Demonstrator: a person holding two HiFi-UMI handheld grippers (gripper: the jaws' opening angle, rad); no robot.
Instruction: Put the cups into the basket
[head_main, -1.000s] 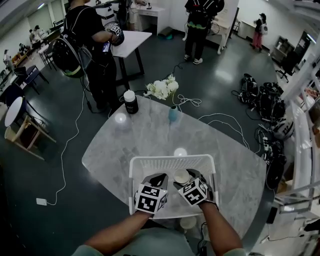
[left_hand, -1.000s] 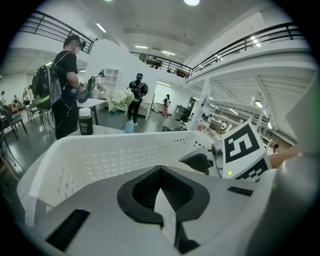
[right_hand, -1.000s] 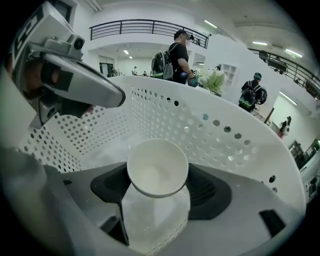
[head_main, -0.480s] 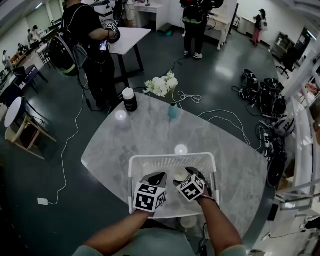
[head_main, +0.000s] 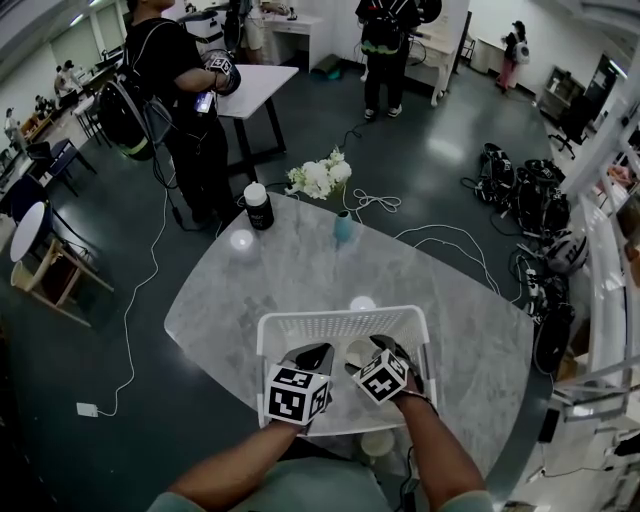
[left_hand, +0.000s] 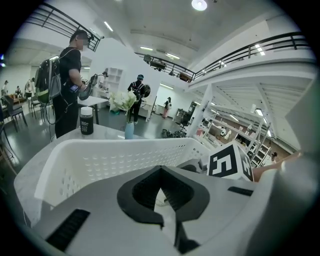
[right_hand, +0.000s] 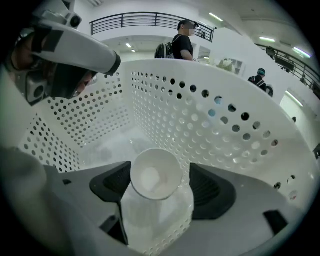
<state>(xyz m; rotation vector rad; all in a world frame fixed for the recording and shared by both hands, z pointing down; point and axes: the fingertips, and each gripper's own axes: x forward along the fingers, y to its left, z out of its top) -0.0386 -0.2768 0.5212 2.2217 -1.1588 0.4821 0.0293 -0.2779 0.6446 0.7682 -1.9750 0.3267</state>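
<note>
A white perforated basket (head_main: 340, 318) stands on the marble table near me. Both grippers are inside it. My right gripper (head_main: 368, 352) is shut on a white cup (head_main: 358, 352). In the right gripper view the white cup (right_hand: 152, 180) lies between the dark pads of the right gripper (right_hand: 157, 187), its mouth facing the basket wall (right_hand: 200, 125), above the basket floor. My left gripper (head_main: 312, 357) is shut and holds nothing; in its own view the left gripper (left_hand: 161, 187) points at the basket's far wall (left_hand: 125, 155). Another white cup (head_main: 362, 303) stands just beyond the basket, and a second one (head_main: 241, 239) stands farther left.
A black jar with a white lid (head_main: 258, 206), a small teal bottle (head_main: 343, 226) and white flowers (head_main: 320, 178) stand at the table's far edge. Cables run across the floor beyond. A person with a backpack (head_main: 165, 90) stands at the far left, with other people behind.
Both grippers stay almost where they were inside the basket, the cup still in the right one. Only the head view has shifted slightly.
</note>
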